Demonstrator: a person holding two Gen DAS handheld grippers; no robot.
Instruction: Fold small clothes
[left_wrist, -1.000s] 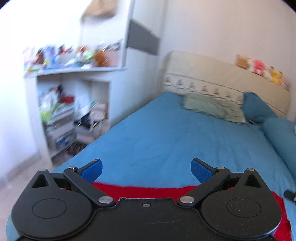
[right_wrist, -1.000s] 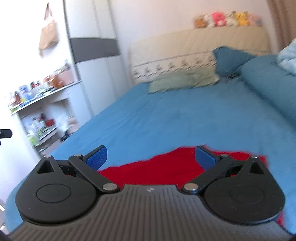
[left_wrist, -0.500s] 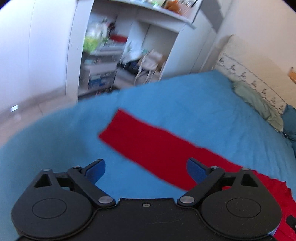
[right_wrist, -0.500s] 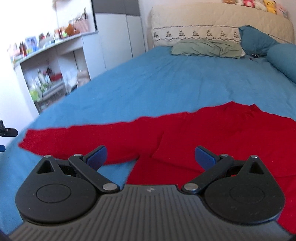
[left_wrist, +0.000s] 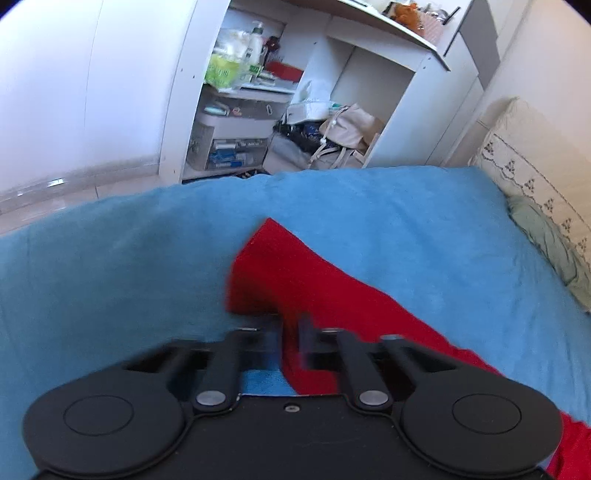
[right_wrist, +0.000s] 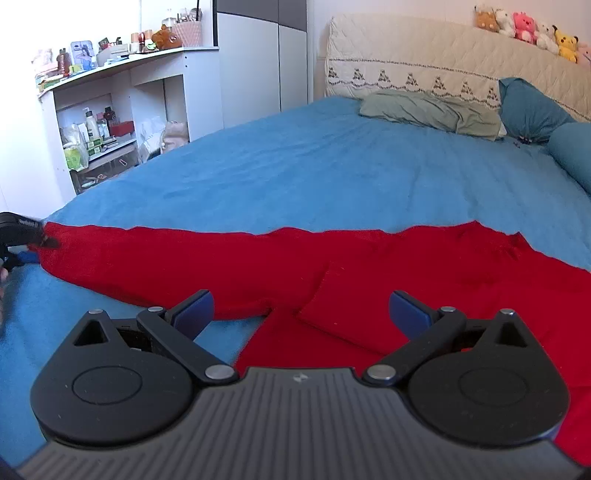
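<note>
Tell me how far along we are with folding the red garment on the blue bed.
Barely started. Done: the red knit garment lies spread on the blue bedspread, one sleeve stretched out. In hand: the left gripper looks nearly closed on that sleeve's cuff, though its fingers are blurred. The right gripper hovers open above the body, holding nothing. Left: folding in both sleeves, then the body; no clear fold shows yet.

Home bedroom: bed with blue cover (right_wrist: 332, 177), quilted headboard (right_wrist: 424, 62) topped with plush toys (right_wrist: 524, 31), pillows (right_wrist: 424, 109), white shelving (left_wrist: 258, 92) stocked with bottles and household clutter
</note>
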